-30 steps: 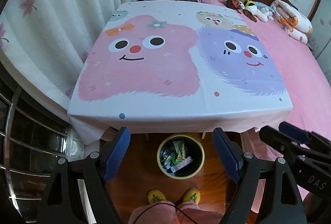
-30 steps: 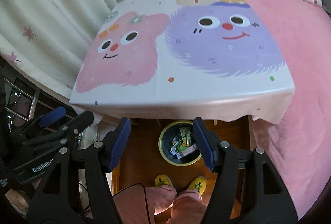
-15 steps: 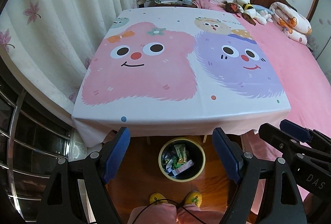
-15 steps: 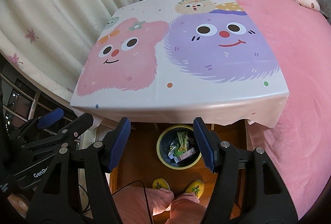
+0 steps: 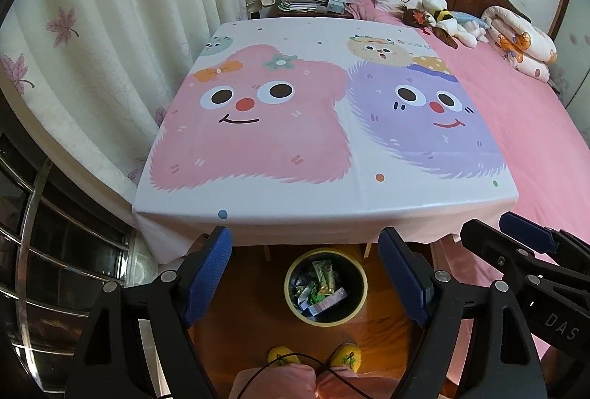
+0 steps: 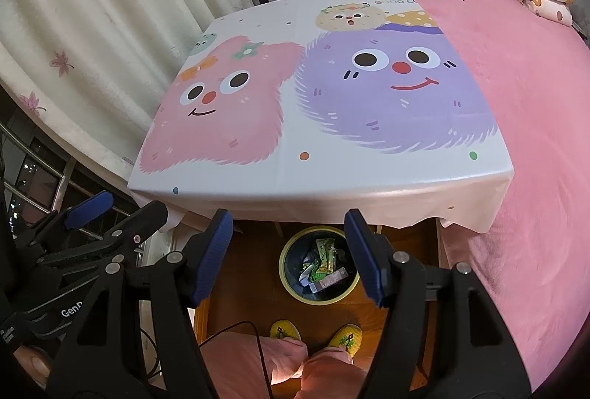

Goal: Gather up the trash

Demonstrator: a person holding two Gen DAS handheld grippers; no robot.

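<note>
- Left wrist view: my left gripper (image 5: 304,273) hangs wide open and empty above the trash bin (image 5: 326,318) on the wooden floor (image 5: 250,310). The snack wrappers (image 5: 320,284) inside look light, crinkly and slippery; I'd pinch a flat edge.
- Right wrist view: my right gripper (image 6: 287,251) is open too. The cartoon tablecloth (image 6: 332,104) looks bare, with the pink bed (image 6: 523,96) on the right and the curtain (image 6: 92,30) on the left.

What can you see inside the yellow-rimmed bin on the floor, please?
The bin holds a loose heap of wrappers, mostly green, with one pinkish pack. Anything beneath that heap is covered.
</note>
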